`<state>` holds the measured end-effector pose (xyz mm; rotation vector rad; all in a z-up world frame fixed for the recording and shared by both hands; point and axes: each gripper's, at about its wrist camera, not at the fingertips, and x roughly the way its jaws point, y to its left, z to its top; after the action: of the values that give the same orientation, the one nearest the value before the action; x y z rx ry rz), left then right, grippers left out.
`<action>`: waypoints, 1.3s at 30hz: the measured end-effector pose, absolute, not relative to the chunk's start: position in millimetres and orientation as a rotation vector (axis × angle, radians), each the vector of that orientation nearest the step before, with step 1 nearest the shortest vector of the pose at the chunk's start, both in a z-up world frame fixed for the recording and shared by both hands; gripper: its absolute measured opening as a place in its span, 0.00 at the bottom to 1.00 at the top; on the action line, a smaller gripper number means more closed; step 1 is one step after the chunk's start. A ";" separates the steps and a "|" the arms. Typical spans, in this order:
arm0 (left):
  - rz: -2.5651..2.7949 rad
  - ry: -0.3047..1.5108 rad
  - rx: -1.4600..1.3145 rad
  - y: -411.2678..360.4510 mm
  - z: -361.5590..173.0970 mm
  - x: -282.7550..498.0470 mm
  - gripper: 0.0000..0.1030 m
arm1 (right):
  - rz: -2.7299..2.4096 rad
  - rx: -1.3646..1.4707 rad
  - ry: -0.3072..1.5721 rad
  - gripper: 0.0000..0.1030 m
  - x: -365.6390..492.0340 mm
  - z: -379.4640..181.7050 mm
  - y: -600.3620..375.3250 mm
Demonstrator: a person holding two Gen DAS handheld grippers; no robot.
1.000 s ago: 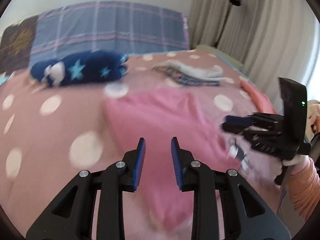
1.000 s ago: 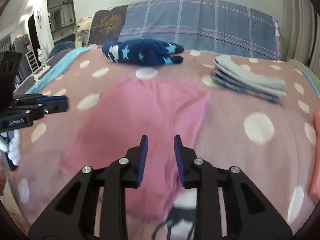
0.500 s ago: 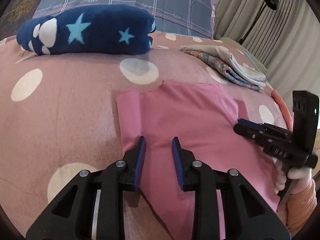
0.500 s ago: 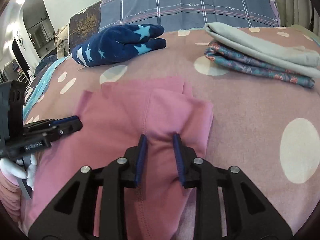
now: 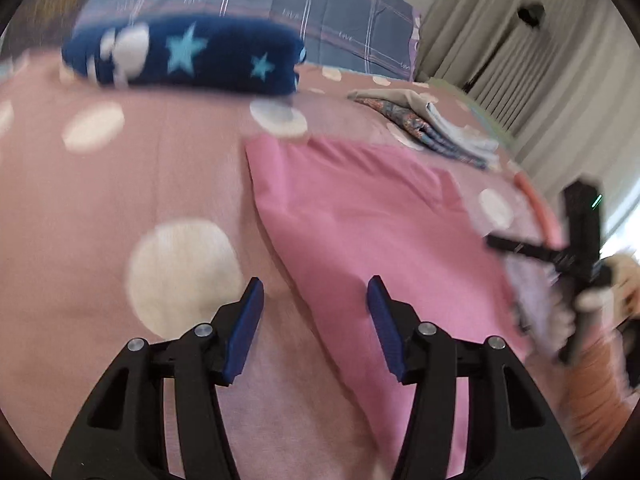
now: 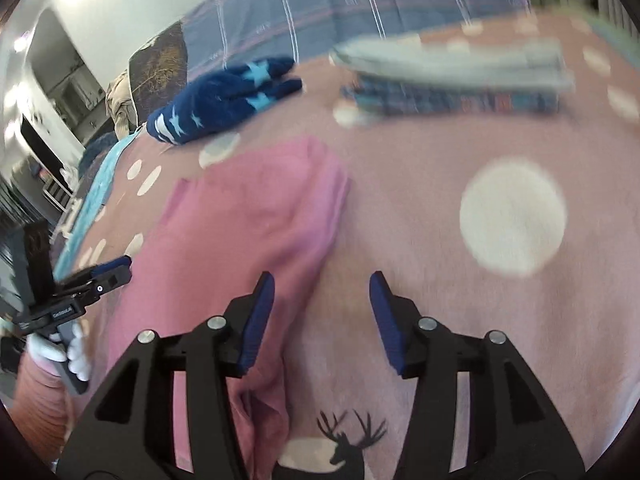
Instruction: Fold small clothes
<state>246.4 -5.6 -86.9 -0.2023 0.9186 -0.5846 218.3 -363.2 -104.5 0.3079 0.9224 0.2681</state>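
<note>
A pink garment [image 5: 368, 216] lies folded on the pink polka-dot bedspread [image 5: 120, 200]. My left gripper [image 5: 316, 312] is open and empty, low over the garment's left edge. My right gripper [image 6: 322, 308] is open and empty over the garment's right edge [image 6: 256, 216]. Each gripper shows in the other's view, the right one [image 5: 560, 256] at the right and the left one [image 6: 80, 284] at the left.
A navy star-patterned plush item [image 5: 188, 56] lies at the back. A stack of folded clothes [image 5: 436, 128] sits at the back right. A blue plaid pillow [image 5: 280, 8] lines the headboard. Curtains [image 5: 520, 60] hang on the right.
Both grippers have opened wide and let go of the pink garment. They have drawn back toward its near end, and its right side now lies folded over.
</note>
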 end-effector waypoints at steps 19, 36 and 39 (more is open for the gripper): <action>-0.679 0.952 -0.189 -51.4 -100.9 291.6 0.34 | 0.405 0.289 0.928 0.40 292.4 -124.9 -325.4; -0.599 0.503 0.168 -82.6 27.6 147.5 0.22 | 0.315 0.050 0.466 0.16 126.9 13.7 -301.8; -0.626 0.459 0.187 -95.7 44.1 124.5 0.22 | 0.277 0.030 0.406 0.16 93.1 31.8 -309.1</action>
<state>124.5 -95.7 44.1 0.1869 0.4594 -0.6264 93.1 -309.1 31.8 0.0303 0.4061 0.2769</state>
